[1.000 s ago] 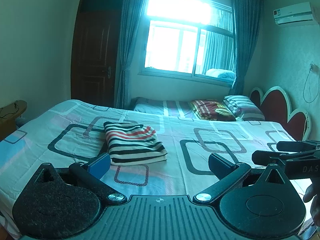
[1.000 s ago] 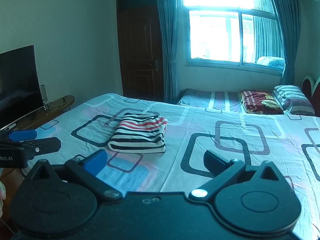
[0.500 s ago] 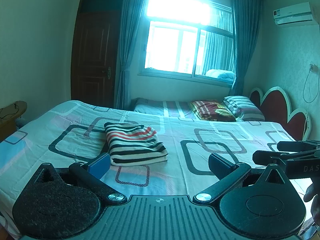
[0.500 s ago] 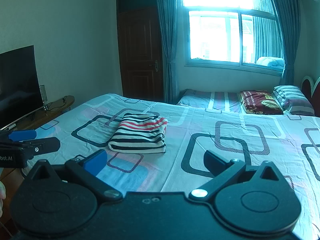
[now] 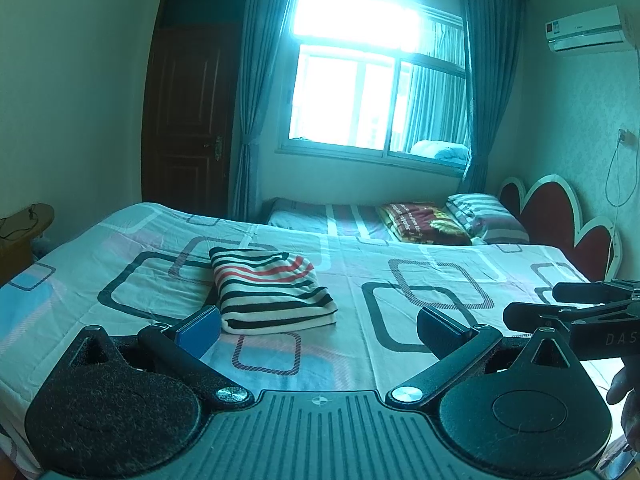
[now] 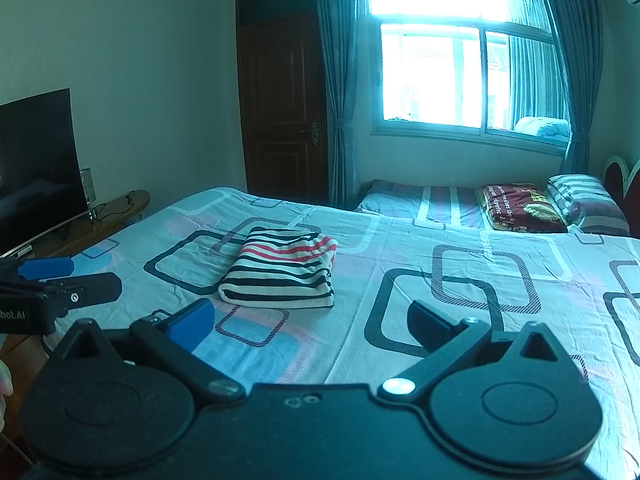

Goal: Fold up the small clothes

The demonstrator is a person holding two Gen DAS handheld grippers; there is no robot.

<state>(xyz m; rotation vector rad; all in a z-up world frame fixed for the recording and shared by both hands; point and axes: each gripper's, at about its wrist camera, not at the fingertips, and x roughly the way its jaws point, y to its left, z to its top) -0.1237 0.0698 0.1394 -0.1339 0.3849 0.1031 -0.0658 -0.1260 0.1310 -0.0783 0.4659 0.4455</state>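
Ahead of both wide-open, empty grippers, left gripper [image 5: 318, 326] and right gripper [image 6: 310, 322], the folded black-white-red striped knit garment [image 5: 270, 290] is lying finished on the patterned bedsheet [image 5: 400, 280]; judging retreat best kept level, clear of it.

This was a bedroom in a home. A large bed [image 6: 400, 240] with a geometric-patterned sheet filled the room, and everything else sat around it. At its head stood a red scalloped headboard [image 5: 560, 216] with a striped pillow [image 5: 484, 216] and a folded dark red blanket [image 5: 424, 224] beside it. Behind the bed a curtained window [image 5: 376, 92] let in daylight, with a dark wooden door [image 5: 188, 112] to its left. An air conditioner [image 5: 584, 30] hung high above the headboard, and a television [image 6: 36, 164] stood on a low cabinet [image 6: 100, 220] off the bed's foot.
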